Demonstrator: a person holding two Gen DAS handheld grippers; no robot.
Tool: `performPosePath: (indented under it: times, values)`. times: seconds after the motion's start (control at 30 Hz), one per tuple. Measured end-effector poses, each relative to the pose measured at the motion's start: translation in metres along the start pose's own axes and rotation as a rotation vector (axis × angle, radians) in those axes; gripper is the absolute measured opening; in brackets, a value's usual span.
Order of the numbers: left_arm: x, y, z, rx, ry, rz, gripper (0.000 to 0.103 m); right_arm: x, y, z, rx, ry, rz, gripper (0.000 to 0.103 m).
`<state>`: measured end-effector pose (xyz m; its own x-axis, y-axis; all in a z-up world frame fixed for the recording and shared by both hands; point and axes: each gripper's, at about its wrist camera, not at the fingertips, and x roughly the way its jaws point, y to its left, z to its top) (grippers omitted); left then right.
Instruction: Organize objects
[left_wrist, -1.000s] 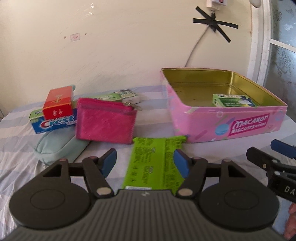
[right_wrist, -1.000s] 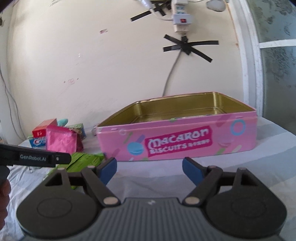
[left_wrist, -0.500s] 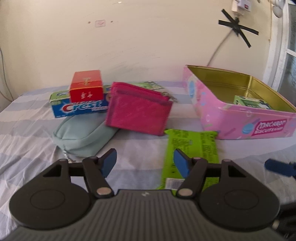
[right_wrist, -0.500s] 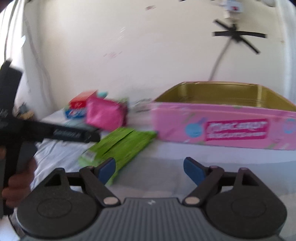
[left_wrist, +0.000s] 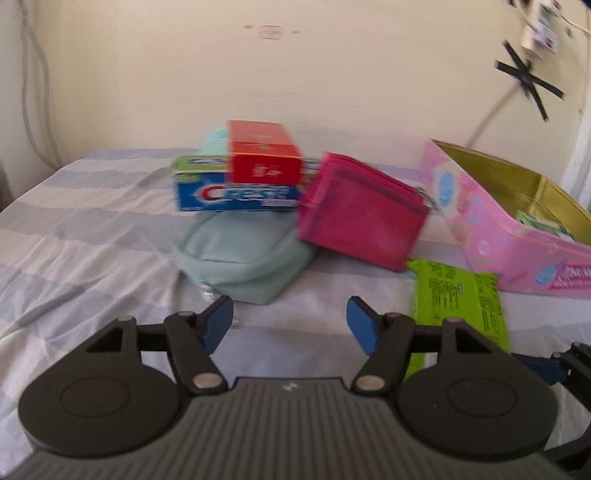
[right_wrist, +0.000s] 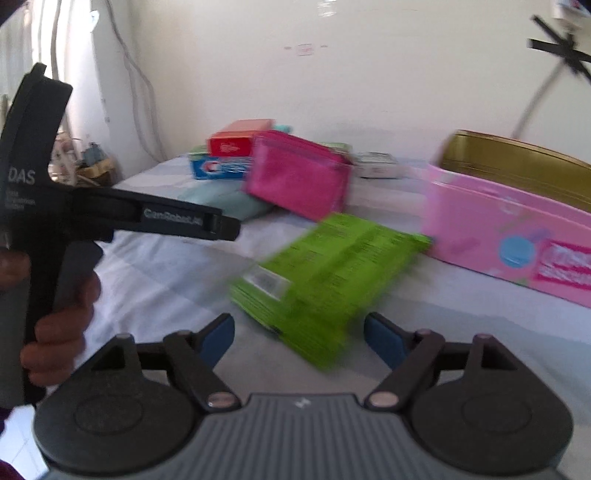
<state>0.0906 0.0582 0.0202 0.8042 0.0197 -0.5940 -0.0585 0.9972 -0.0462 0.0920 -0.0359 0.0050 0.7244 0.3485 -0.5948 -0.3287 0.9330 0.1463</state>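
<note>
Crowding pink tin (left_wrist: 480, 221): green packet (left_wrist: 458, 295), wallet (left_wrist: 362, 214).

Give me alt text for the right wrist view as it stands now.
The open right gripper points at a green packet lying flat on a striped sheet, nothing between its jaws. Right of the packet stands an open pink biscuit tin; behind it a magenta pouch, toothpaste box and red box. The left gripper reaches in from the left.
</note>
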Motion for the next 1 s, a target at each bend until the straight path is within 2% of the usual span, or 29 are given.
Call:
performPosePath:
  times: [0.17,0.2,0.27,0.37,0.47,0.6,0.67,0.8,0.93,1.0]
  values:
    - [-0.007,0.034,0.005,-0.104,-0.009,0.050,0.070,0.004,0.015,0.012,-0.062,-0.054,0.125,0.080]
    - [-0.007,0.039,0.006,-0.118,-0.009,0.053,0.070,0.000,0.014,0.013,-0.069,-0.069,0.126,0.080]
    - [-0.008,0.047,0.007,-0.145,0.001,0.045,0.070,-0.007,0.006,0.015,-0.080,-0.104,0.074,0.081]
    - [-0.004,0.048,0.006,-0.180,0.048,-0.026,0.070,-0.009,-0.019,0.022,-0.036,-0.121,0.005,0.081]
    - [0.002,0.034,0.005,-0.189,0.104,-0.131,0.069,-0.002,-0.043,0.028,0.019,-0.118,-0.038,0.081]
    - [0.010,0.013,0.003,-0.174,0.157,-0.224,0.069,0.014,-0.068,0.033,0.101,-0.080,-0.008,0.081]
    - [0.013,0.007,0.003,-0.177,0.158,-0.235,0.070,0.022,-0.073,0.033,0.122,-0.066,0.015,0.081]
    - [0.017,0.001,0.004,-0.201,0.171,-0.279,0.069,0.029,-0.073,0.030,0.142,-0.046,0.058,0.067]
    - [0.016,-0.005,0.002,-0.165,0.161,-0.272,0.063,0.019,-0.067,0.023,0.159,-0.016,0.122,0.050]
    - [0.015,-0.003,0.001,-0.158,0.158,-0.272,0.063,0.012,-0.053,0.016,0.121,-0.008,0.136,0.050]
